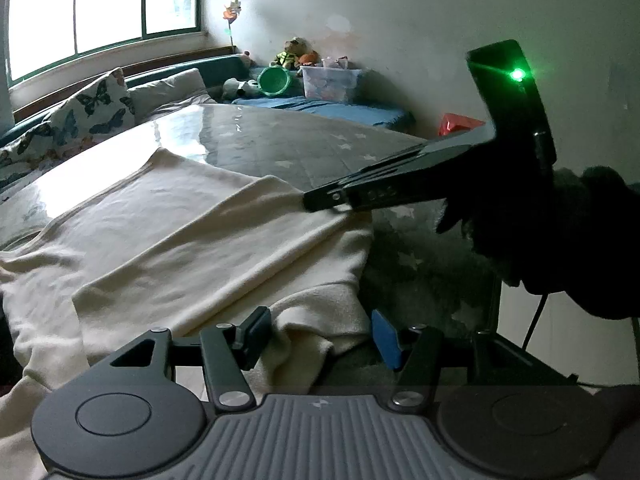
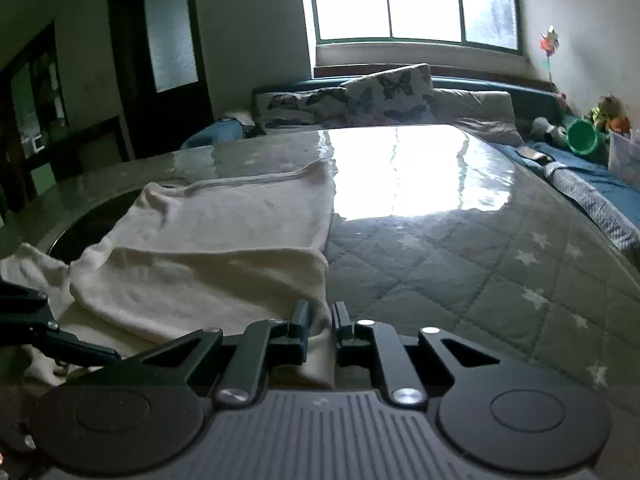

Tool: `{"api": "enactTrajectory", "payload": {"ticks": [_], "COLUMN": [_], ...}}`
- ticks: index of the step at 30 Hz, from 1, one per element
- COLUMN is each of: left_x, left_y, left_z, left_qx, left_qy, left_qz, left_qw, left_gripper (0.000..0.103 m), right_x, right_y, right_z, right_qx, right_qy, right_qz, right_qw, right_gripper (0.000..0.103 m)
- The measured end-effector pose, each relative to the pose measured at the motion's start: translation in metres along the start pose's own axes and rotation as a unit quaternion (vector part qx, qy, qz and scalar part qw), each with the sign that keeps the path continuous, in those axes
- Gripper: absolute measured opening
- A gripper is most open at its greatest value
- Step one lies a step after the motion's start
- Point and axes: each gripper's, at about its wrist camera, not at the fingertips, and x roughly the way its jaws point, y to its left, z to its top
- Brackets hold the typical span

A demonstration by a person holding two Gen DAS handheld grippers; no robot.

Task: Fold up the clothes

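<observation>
on the quilted grey table the cream garment lies partly folded. the right gripper pinches a fold at its edge, jaws nearly together. the left gripper stands apart over its near corner, gripping nothing.

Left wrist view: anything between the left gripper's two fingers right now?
Yes. In the left wrist view a bunched fold of the cream garment sits between the left gripper fingers, nearer the left one; the pads stand apart and do not press it. Beyond it is the grey quilted cover.
</observation>
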Motion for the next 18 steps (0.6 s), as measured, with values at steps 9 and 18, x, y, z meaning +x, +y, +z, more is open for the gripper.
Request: {"api": "enactTrajectory", "payload": {"ticks": [9, 18], "left_x": [-0.031, -0.092], "left_y": [0.017, 0.069], "left_z": [0.004, -0.023], "left_qx": [-0.049, -0.153], "left_qy": [-0.031, -0.054], "left_qz": [0.026, 0.123], "left_qw": [0.998, 0.9791], "left_gripper": [0.062, 0.063], "right_x": [-0.004, -0.009], "right_y": [0.012, 0.027], "right_z": [-0.001, 0.003], "right_qx": [-0.027, -0.055], "right_qy": [0.011, 0.015], "right_qz": [0.036, 0.058], "right_qw": [0.999, 0.997], "right_gripper": [0.011, 0.018]}}
